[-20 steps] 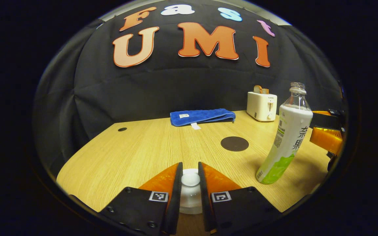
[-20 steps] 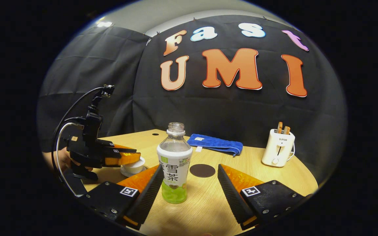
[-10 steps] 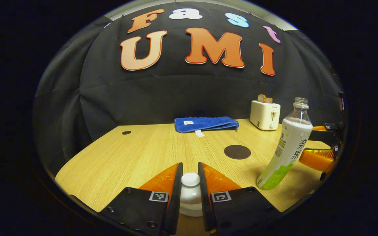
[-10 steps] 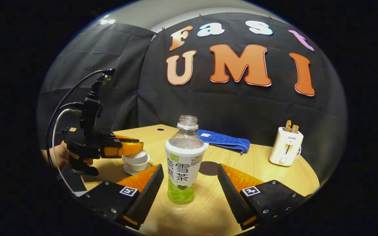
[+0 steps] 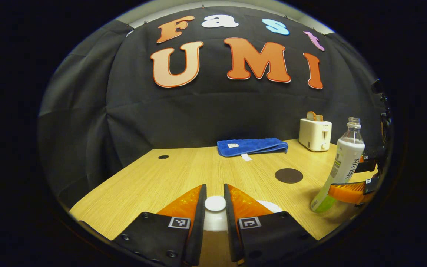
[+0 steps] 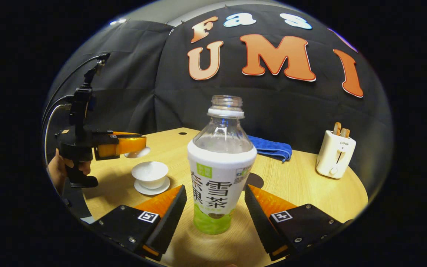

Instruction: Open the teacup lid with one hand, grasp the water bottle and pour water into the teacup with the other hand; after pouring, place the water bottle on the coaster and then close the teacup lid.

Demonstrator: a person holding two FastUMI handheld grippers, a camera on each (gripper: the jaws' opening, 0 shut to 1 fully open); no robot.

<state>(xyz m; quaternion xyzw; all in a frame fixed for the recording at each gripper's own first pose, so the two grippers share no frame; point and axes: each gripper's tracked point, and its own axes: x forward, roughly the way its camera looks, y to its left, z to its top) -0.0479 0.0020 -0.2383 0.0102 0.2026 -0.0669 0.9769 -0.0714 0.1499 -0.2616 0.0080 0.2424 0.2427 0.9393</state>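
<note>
My left gripper (image 5: 215, 207) is shut on the knob of the white teacup lid (image 5: 215, 218). In the right gripper view the left gripper (image 6: 124, 145) holds the lid (image 6: 138, 152) lifted, above and left of the uncovered white teacup (image 6: 149, 174) on its saucer (image 6: 150, 190). The uncapped water bottle (image 6: 221, 170) with a white and green label stands on the table between the fingers of my right gripper (image 6: 215, 207), which is open around its lower half. The bottle (image 5: 341, 167) also appears at the right in the left gripper view. The dark round coaster (image 5: 288, 175) lies behind it.
A folded blue towel (image 5: 252, 146) lies at the back of the wooden table (image 5: 169, 178). A white toaster (image 6: 335, 154) with bread stands at the back right. A hand (image 6: 59, 170) holds the left gripper's handle near the table's left edge.
The left gripper has raised the lid off the teacup and carried it up and to the left. The right gripper has moved forward, so the bottle now stands between its fingers.
</note>
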